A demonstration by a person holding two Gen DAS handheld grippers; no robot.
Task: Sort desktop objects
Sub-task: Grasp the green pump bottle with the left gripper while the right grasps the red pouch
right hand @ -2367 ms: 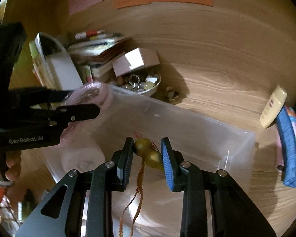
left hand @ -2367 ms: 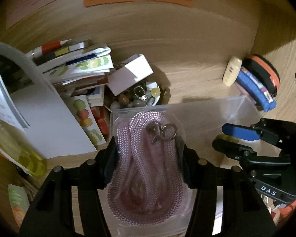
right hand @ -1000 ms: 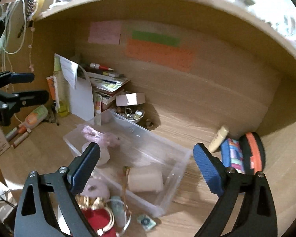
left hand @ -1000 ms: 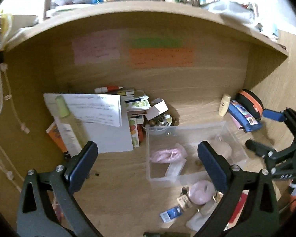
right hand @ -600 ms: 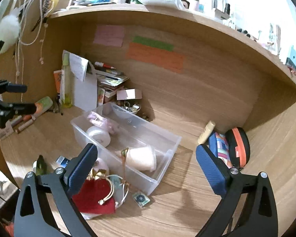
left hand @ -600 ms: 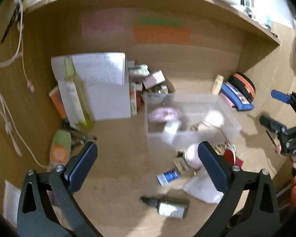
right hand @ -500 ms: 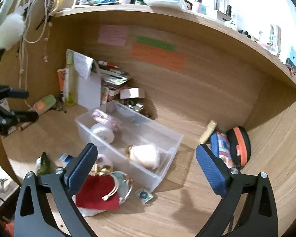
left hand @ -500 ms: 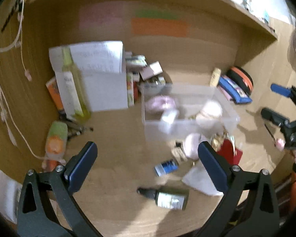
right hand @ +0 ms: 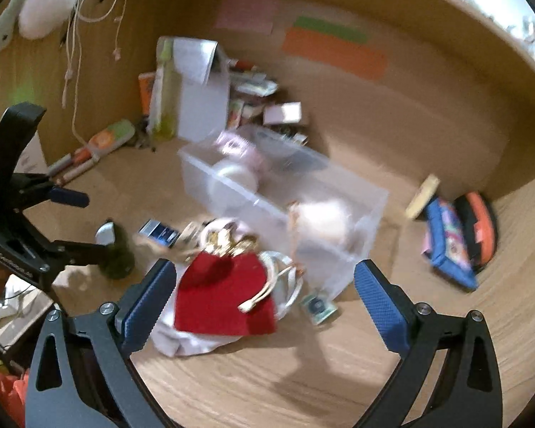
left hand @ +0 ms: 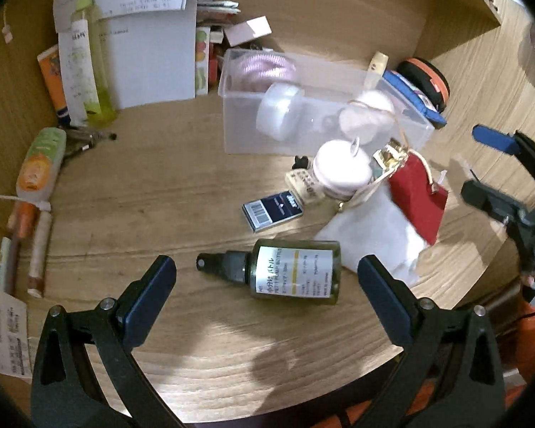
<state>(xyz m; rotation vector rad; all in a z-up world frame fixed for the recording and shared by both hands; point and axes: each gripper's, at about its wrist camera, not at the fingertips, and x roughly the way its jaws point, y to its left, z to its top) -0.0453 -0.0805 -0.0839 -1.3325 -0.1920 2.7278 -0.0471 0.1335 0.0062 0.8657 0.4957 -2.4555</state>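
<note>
Left gripper (left hand: 266, 281) spread wide over green bottle (left hand: 292, 274), right gripper (right hand: 264, 292) wide above red pouch (right hand: 223, 294)

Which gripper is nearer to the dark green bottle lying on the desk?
Left. The left gripper frames the dark green bottle between open jaws; the right gripper hovers over the red pouch.

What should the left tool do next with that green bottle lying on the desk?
Probably lower the left tool a little and close on the green bottle. The tool is open and empty, the bottle lies on its side right between its fingers, and it sits outside the clear bin.
</note>
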